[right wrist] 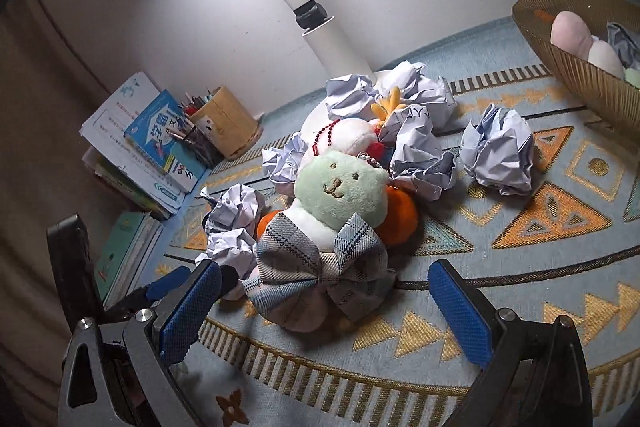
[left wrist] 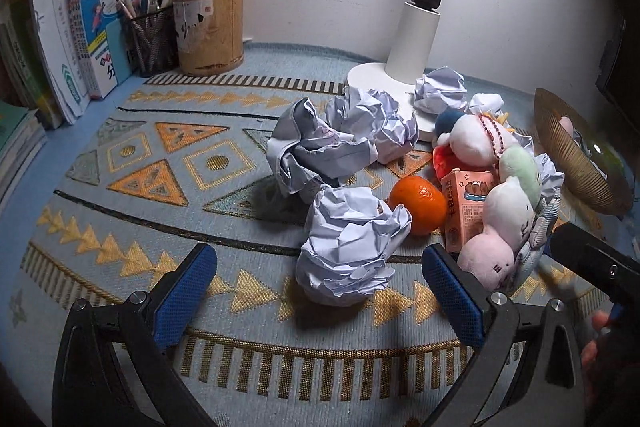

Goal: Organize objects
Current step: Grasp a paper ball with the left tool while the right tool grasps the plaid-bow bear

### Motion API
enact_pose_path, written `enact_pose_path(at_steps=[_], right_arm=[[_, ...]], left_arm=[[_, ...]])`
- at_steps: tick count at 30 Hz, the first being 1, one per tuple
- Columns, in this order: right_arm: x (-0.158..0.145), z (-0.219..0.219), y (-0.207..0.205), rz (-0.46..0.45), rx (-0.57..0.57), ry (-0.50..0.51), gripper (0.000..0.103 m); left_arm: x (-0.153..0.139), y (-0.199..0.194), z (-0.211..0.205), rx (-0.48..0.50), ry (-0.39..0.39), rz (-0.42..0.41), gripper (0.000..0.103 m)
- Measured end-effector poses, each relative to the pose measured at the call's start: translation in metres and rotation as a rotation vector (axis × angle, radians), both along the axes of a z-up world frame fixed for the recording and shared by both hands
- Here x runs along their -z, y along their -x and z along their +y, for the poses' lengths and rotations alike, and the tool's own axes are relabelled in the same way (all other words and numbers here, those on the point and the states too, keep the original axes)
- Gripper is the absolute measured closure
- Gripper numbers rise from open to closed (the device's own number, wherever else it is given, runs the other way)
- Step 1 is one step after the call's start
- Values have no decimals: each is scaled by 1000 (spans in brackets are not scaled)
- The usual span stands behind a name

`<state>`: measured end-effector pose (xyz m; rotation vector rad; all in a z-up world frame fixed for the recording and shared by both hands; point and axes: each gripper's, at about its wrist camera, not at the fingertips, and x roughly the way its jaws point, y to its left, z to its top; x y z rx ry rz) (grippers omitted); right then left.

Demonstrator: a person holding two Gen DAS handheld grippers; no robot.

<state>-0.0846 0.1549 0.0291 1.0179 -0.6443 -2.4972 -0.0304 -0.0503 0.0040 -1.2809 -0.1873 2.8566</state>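
Observation:
In the left wrist view my left gripper (left wrist: 325, 291) is open, and a crumpled paper ball (left wrist: 352, 247) sits on the cloth just ahead of its blue pads, not gripped. An orange (left wrist: 418, 205), a pink juice box (left wrist: 466, 207) and a pile of plush toys (left wrist: 508, 211) lie to its right. In the right wrist view my right gripper (right wrist: 326, 311) is open too. A green plush bear (right wrist: 340, 187) with a plaid bow (right wrist: 320, 267) lies just beyond its fingertips, untouched. More paper balls (right wrist: 498, 151) lie around the pile.
A gold ribbed bowl (right wrist: 580, 75) holding plush pieces and paper stands at the right. The white lamp base (left wrist: 380, 75) is behind the pile. A wooden pen holder (left wrist: 210, 27), a mesh pen cup (left wrist: 154, 39) and stacked books (left wrist: 100, 27) line the back left.

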Motion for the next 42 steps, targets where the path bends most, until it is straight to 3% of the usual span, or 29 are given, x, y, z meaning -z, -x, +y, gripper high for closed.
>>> enact_pose_path(at_steps=[4, 5, 10, 13, 20, 27, 31, 33, 35, 39, 42], right_arm=[[9, 5, 2, 2, 12, 23, 0], [14, 9, 4, -18, 5, 63, 0], [14, 11, 3, -16, 22, 64, 5], [16, 19, 0, -10, 46, 96, 15], [15, 22, -1, -7, 51, 111, 17], [14, 13, 3, -26, 31, 71, 17], [16, 16, 2, -25, 34, 90, 24], [18, 17, 3, -25, 7, 128, 45], [16, 17, 1, 3, -22, 154, 70], [1, 22, -16, 93, 18, 150, 74], [6, 40, -23, 105, 54, 245, 74]], left_arm=[[16, 11, -1, 10, -62, -46, 1], [16, 11, -1, 7, -66, -37, 1], [16, 10, -5, 9, -127, -20, 1], [16, 7, -12, 6, -173, -3, 1], [20, 14, -4, 5, -98, -29, 1], [20, 16, 1, 6, -99, -28, 1], [22, 16, 3, 6, -90, -30, 1], [23, 15, 0, 7, -109, -22, 3], [21, 7, -8, 5, -152, 15, 63], [19, -4, -18, -61, -167, 63, 59], [10, -15, -19, -68, -157, 137, 59]])
